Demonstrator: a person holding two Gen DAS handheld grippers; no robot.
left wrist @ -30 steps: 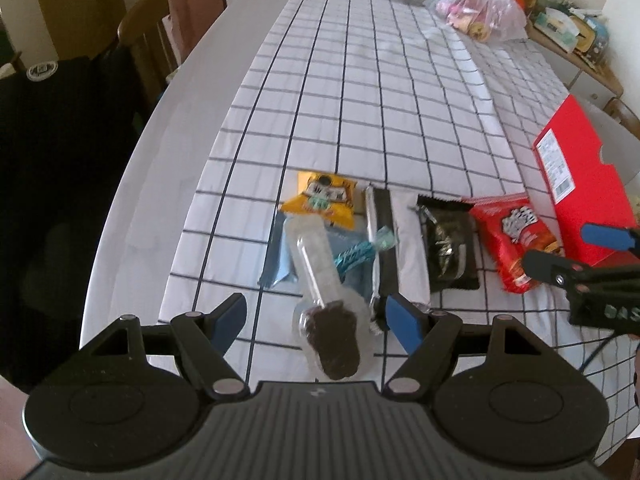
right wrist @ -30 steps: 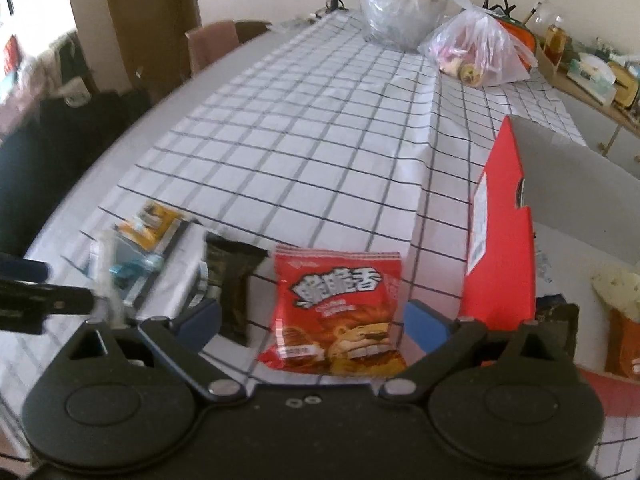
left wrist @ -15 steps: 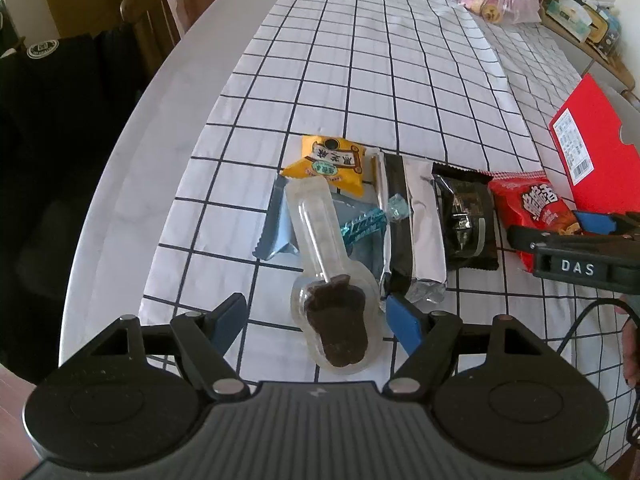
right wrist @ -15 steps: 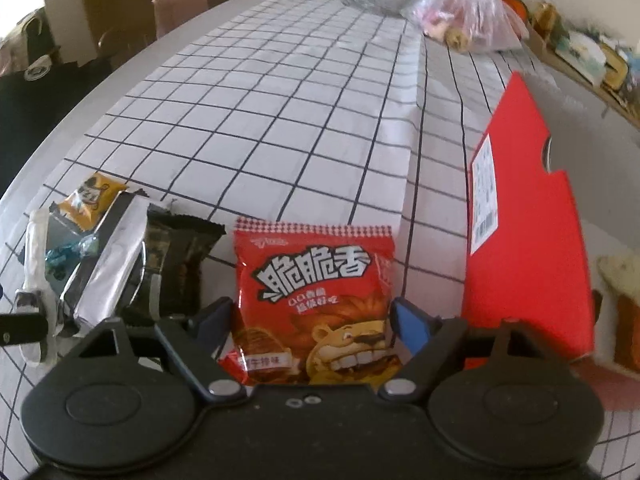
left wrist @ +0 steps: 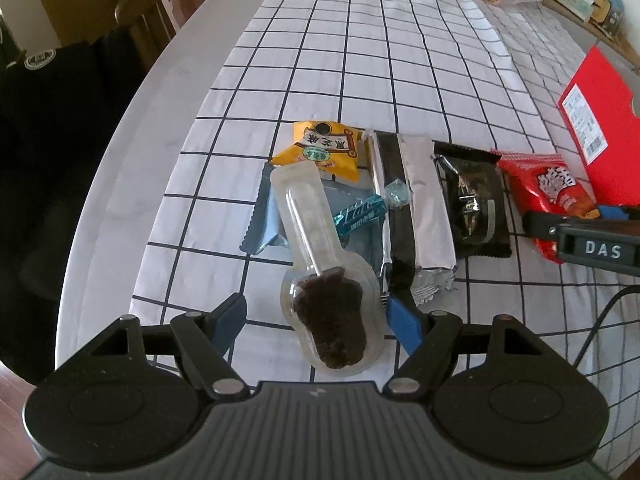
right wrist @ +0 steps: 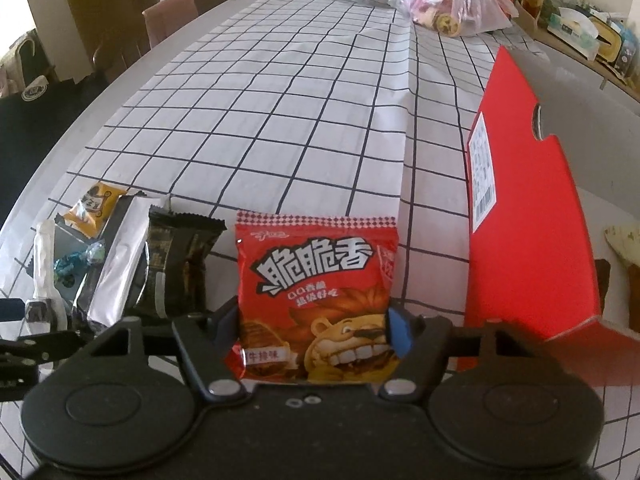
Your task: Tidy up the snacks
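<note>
Snacks lay in a loose row on the checked cloth of the bench [left wrist: 360, 60], near its front edge, likely staged for sorting into the open red box [right wrist: 516, 208] at the right.

The right gripper [right wrist: 314, 326] straddled the red snack packet [right wrist: 316, 292] at its lower corners; its fingers were closing, pads at both packet edges, though a firm pinch could not be told.

The left gripper [left wrist: 316, 318] hovered over the chocolate lollipop in clear wrap [left wrist: 328, 320], fingers apart, right pad just beside the wrap, left pad clear of it. The lollipop rested on a blue-grey wrapper [left wrist: 268, 216], beside the silver-black packet [left wrist: 416, 216].

Versus a second earlier: both grippers had come lower, the right fingers had narrowed from wide open, the left gap was unchanged, and no snack had shifted.
</note>
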